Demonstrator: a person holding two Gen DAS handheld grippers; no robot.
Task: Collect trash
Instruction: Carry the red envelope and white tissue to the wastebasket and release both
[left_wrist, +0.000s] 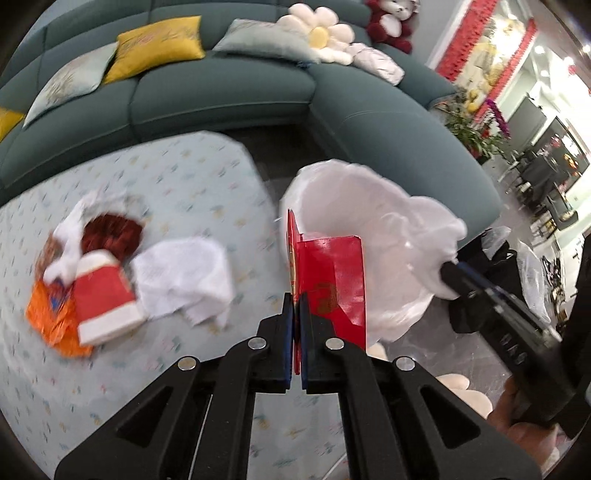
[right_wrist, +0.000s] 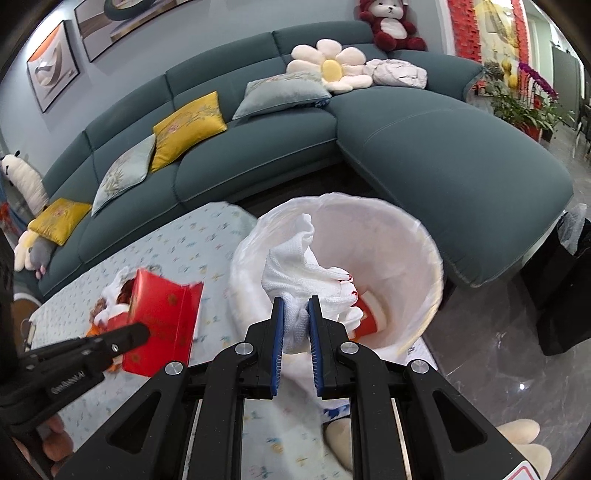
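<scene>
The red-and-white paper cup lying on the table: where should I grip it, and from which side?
Grip the red-and-white paper cup across its red middle, coming down from above. It lies on its side, so its rounded wall faces up. An orange wrapper crowds one side and a crumpled white paper the other, leaving little room for a sideways approach. The frame is blurred, so exact contact is unclear.

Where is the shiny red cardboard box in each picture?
Left wrist view: the shiny red cardboard box sits just right of the middle, pinched by the left gripper.
Right wrist view: the same box is at lower left, over the patterned table.
Shared landmark: the white plastic trash bag, to the right of the box in both views.
</scene>
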